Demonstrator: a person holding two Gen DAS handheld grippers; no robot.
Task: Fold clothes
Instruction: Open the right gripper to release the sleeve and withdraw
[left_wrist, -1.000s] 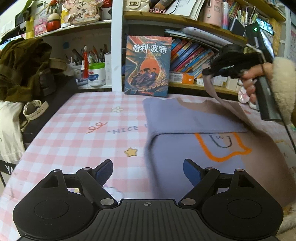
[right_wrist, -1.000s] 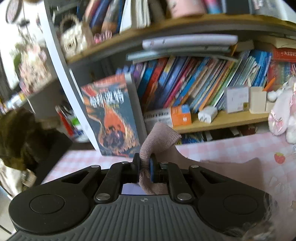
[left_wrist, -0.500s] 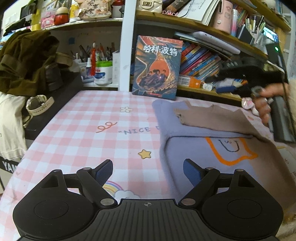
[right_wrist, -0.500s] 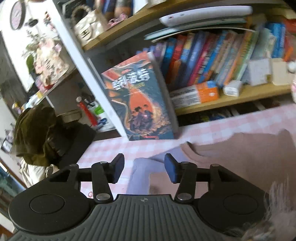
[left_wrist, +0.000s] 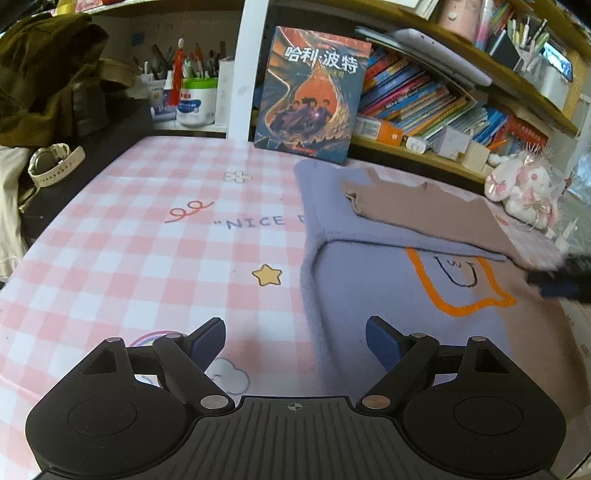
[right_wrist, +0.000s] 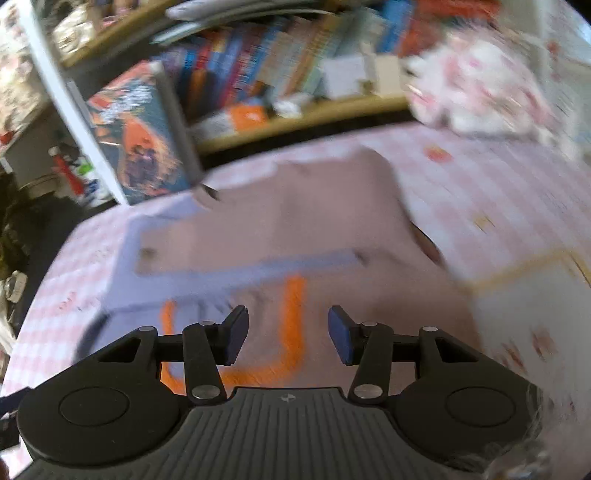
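A lilac and brown sweater with an orange outline drawing lies flat on the pink checked tablecloth. Its brown sleeve is folded across the upper part. My left gripper hangs open just above the cloth, straddling the sweater's left edge with nothing between its pads. My right gripper is open over the orange drawing on the sweater, holding nothing; the right wrist view is blurred by motion. In the left wrist view the right gripper is a dark blur at the sweater's right side.
A large book stands against the bookshelf behind the sweater. A plush rabbit sits at the far right. A white watch and an olive garment lie at the left edge.
The right gripper let go of the brown sleeve, which now lies across the sweater. It then swept down and back over the sweater's front. The left gripper sank slightly.
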